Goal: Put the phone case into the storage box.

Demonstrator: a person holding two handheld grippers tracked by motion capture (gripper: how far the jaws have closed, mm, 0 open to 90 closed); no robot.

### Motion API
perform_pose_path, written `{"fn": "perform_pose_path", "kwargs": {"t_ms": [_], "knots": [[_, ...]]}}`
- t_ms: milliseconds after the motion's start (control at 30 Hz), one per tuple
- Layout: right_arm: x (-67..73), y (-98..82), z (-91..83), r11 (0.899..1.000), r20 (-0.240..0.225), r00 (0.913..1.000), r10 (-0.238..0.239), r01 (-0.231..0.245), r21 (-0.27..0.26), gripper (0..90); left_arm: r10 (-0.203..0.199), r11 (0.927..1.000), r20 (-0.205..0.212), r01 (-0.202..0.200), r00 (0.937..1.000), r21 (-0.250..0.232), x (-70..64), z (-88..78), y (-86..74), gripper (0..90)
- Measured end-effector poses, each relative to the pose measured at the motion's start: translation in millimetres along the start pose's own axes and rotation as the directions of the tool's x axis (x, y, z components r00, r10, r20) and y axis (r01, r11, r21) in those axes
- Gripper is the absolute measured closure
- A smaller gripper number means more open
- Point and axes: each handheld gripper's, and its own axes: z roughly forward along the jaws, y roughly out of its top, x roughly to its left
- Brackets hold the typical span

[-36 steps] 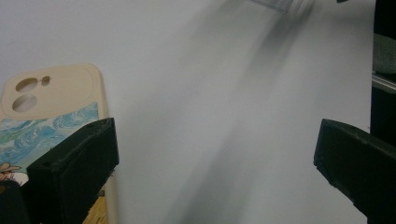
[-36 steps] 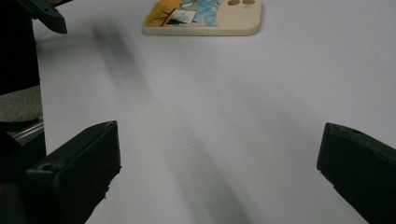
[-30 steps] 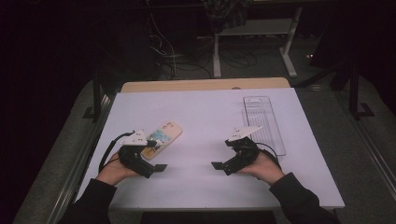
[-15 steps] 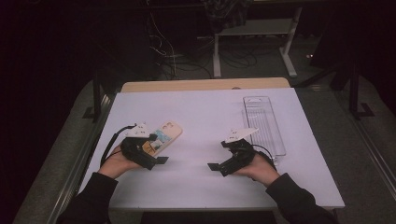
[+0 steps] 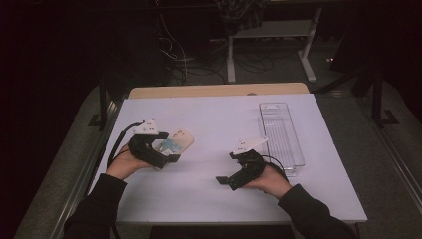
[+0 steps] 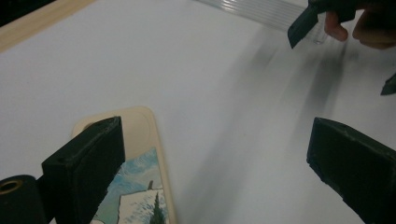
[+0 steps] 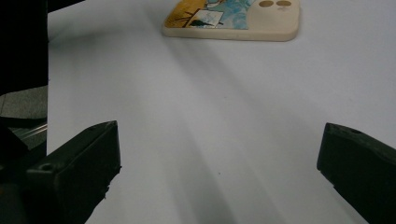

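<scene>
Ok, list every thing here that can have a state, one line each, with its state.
Cream phone case with a painted picture: flat on the white table, picture side up, not gripped.
Clear ribbed plastic tray: upright at the table's right side, nothing in it.
Left gripper: jaws wide open, one jaw over the case's edge.
Right gripper: jaws wide open, nothing between them, pointed toward the case.

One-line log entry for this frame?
left gripper: open, jaws over cream painted phone case | right gripper: open, empty, above white table | clear ribbed plastic tray: far right, untouched
</scene>
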Motion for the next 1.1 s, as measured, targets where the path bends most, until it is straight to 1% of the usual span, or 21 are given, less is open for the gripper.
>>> {"fn": "perform_pose_path", "kwargs": {"t_ms": [33, 200, 233, 333, 367, 433, 467, 600, 633, 700, 767, 800, 1000, 1100], "knots": [[0.3, 0.3, 2.1, 1.0, -0.002, 0.9999, -0.011, 0.011, 0.003, 0.0, -0.001, 1.0, -0.005, 0.001, 1.0, -0.002, 0.9, 0.2, 1.4, 4.1], [0.0, -0.7, 5.8, 1.0, -0.004, 0.9998, -0.02, 0.02, 0.014, 0.0, -0.008, 1.0, -0.029, 0.008, 0.9996, 0.0, 8.2, 2.3, 6.6, 3.4], [0.0, -1.0, 6.7, 1.0, -0.004, 0.9999, -0.013, 0.013, 0.015, 0.0, -0.01, 1.0, -0.034, 0.01, 0.9994, -0.002, 9.2, 2.6, 7.3, 3.2], [-1.3, -1.5, 7.2, 1.0, -0.002, 0.9997, -0.024, 0.024, 0.02, 0.0, -0.006, 1.0, -0.048, 0.006, 0.9988, 0.002, 13.6, 3.6, 11.3, 2.7], [-1.4, -1.6, 7.0, 1.0, -0.003, 0.9997, -0.023, 0.023, 0.02, 0.0, 0.005, 1.0, -0.057, -0.004, 0.9984, 0.003, 15.5, 4.2, 13.6, 2.4], [-1.7, -1.6, 6.1, 1.0, -0.001, 0.9997, -0.024, 0.024, 0.017, 0.0, -0.003, 1.0, -0.061, 0.003, 0.9981, 0.002, 17.6, 5.0, 16.9, 1.7], [-1.6, -1.6, 5.8, 1.0, -0.001, 0.9998, -0.02, 0.02, 0.019, 0.0, 0.005, 1.0, -0.067, -0.005, 0.9977, 0.0, 20.2, 5.7, 19.6, 1.2], [-1.8, -2.0, 5.7, 1.0, -0.001, 0.9998, -0.021, 0.021, 0.019, 0.0, -0.004, 1.0, -0.076, 0.003, 0.9971, -0.007, 26.9, 7.9, 27.7, 0.0], [-2.0, -2.1, 5.5, 1.0, -0.001, 0.9998, -0.021, 0.021, 0.02, 0.0, 0.002, 1.0, -0.078, -0.002, 0.9969, -0.005, 29.6, 8.2, 30.6, 0.0], [-2.0, -2.1, 5.4, 1.0, -0.001, 0.9998, -0.021, 0.021, 0.02, 0.0, -0.011, 0.9998, -0.083, 0.009, 0.9965, -0.015, 32.9, 9.6, 33.8, 0.0], [-2.1, -2.3, 5.1, 1.0, 0.0, 0.9997, -0.025, 0.025, 0.02, 0.0, -0.009, 0.9999, -0.086, 0.008, 0.9962, -0.013, 36.9, 11.0, 36.0, 0.0], [-2.3, -2.4, 4.9, 1.0, -0.001, 0.9997, -0.026, 0.026, 0.018, 0.0, -0.015, 0.9998, -0.088, 0.013, 0.996, -0.015, 38.3, 12.2, 36.4, 0.0], [-2.8, -3.6, 6.2, 0.999, -0.007, 0.9997, -0.025, 0.025, 0.023, 0.0, -0.022, 0.9997, -0.099, 0.021, 0.9948, -0.008, 48.7, 19.6, 38.1, 0.0], [-2.7, -3.8, 7.0, 0.999, -0.007, 0.9997, -0.025, 0.025, 0.024, 0.0, -0.039, 0.9992, -0.105, 0.039, 0.9937, -0.003, 53.5, 26.0, 37.5, 0.0]]}}
